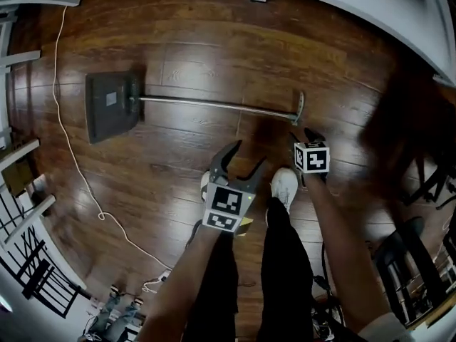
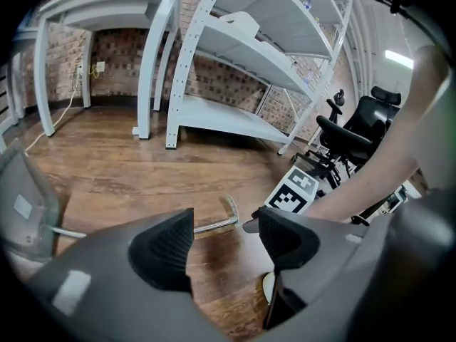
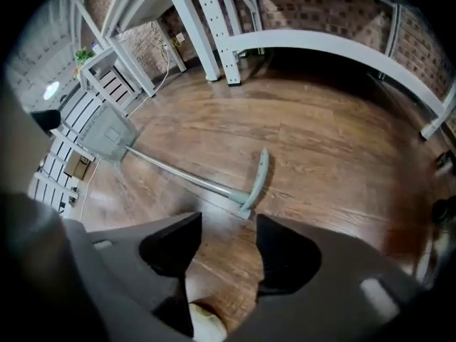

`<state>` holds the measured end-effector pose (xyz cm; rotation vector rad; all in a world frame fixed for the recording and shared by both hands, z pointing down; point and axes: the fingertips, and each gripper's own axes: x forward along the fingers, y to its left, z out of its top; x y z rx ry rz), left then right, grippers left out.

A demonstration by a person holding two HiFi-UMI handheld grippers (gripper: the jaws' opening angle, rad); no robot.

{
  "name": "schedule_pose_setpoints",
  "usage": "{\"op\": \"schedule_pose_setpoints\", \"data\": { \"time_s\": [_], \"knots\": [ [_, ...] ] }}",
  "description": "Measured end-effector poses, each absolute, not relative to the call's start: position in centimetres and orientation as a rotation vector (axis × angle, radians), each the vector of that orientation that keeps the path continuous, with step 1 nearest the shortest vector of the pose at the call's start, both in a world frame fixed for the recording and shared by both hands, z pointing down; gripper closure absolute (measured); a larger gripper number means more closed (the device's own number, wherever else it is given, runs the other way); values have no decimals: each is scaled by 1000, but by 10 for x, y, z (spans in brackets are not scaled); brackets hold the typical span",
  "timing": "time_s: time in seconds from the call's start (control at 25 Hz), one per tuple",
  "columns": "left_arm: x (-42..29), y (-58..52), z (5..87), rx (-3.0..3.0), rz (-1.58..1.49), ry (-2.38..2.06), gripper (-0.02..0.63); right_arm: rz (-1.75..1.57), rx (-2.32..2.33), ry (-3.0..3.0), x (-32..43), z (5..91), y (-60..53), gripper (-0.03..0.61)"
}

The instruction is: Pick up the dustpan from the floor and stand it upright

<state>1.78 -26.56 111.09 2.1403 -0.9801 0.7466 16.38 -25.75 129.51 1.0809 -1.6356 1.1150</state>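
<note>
Item: dustpan [image 1: 110, 105], lying flat on the floor [image 1: 214, 55]. My right claw [image 1: 305, 135] near its handle end, released, empty. My left claw [image 1: 246, 159]: released, empty.

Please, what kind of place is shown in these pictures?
Probably an indoor storeroom or workshop. White metal shelving stands before a brick wall, a black office chair is beside it, and the floor is wooden planks with a white cable lying on it.

Cut by left gripper view's left edge: pan [image 2: 25, 205]; handle [image 2: 208, 226] mostly behind left gripper [image 2: 225, 219]. Largely hidden under its cube [image 1: 312, 157] in head view: right gripper [image 1: 305, 135]. Blurred beyond telling: dark shape [image 1: 402, 127].
</note>
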Motion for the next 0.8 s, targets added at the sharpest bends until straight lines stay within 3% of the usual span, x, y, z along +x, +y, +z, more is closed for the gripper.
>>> {"op": "schedule_pose_setpoints", "data": {
  "time_s": [0.2,0.32,0.4,0.6,0.8],
  "knots": [
    [12,-272,1160,2124,732,-1004,311,1051,1071,-1648,163,1355,-270,368],
    [6,-267,1171,2103,741,-1005,313,1044,1064,-1624,165,1366,-274,472],
    [0,-269,1169,2091,750,-1008,318,1052,1070,-1598,167,1360,-278,477],
    [-3,-282,1130,2042,704,-1058,324,1008,1131,-1592,178,1278,-294,488],
    [28,-296,1028,2097,607,-997,297,910,1193,-1642,196,1132,-312,488]
  ]
}}
